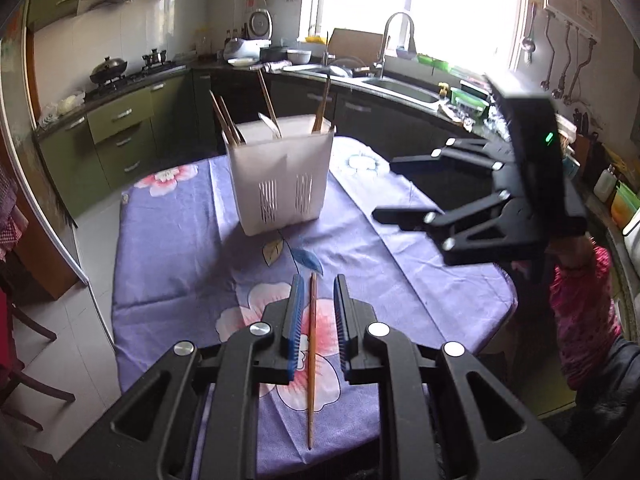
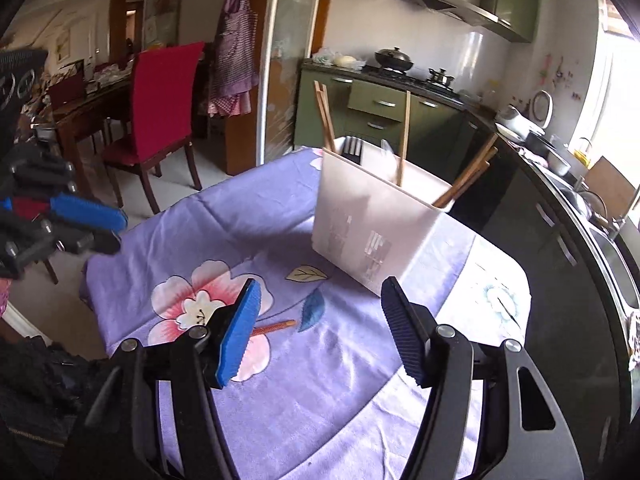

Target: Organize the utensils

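Blown-out window (image 1: 420,4) backlights the kitchen; fisheye bends dark, vignetted edges

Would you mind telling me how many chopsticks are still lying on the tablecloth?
1: a single chopstick lies on the tablecloth between the open left tongs. Others stand in the white holder.

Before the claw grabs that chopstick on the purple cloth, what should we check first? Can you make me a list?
1. Chopstick lies between the left gripper fingers: ok.
2. Left jaws open, gaps on both sides of the chopstick: ok.
3. Whether the fingers are low enough to pinch it: cannot tell.
4. Right gripper open, holding nothing, off to the side: ok.
5. Holder stands upright on the cloth: ok.
6. Room left in the holder among the chopsticks already there: cannot tell.
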Motion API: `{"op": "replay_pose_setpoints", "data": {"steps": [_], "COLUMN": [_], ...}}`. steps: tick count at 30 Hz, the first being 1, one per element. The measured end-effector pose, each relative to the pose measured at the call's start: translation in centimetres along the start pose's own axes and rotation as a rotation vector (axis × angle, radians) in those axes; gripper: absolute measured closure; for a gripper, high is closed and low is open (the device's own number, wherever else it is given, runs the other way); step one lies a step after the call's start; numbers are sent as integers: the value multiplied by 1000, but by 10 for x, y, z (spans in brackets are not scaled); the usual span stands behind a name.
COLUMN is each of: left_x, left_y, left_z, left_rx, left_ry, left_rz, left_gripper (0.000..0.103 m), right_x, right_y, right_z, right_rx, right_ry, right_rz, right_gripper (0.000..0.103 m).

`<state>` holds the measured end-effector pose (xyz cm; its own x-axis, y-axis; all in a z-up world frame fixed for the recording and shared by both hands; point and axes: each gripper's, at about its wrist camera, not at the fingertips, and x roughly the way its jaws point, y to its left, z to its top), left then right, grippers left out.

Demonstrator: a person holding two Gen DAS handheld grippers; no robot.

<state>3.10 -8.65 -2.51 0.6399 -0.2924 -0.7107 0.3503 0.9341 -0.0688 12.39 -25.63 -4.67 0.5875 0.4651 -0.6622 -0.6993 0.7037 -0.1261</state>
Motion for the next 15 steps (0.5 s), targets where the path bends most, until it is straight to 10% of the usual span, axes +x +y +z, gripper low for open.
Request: {"op": "replay_pose_setpoints", "data": {"steps": [15], "left_x": [138], "left_y": [1], "left_z": [-7], "left_rx": [19], "left_ry": [168], "left_rz": [36], "left_gripper": [88], "right_x": [-16], "right_y": [-91], "right_z": [-76], "right_rx": [429], "right_ry": [-13], "right_rz": [-190], "right_gripper": [39]}}
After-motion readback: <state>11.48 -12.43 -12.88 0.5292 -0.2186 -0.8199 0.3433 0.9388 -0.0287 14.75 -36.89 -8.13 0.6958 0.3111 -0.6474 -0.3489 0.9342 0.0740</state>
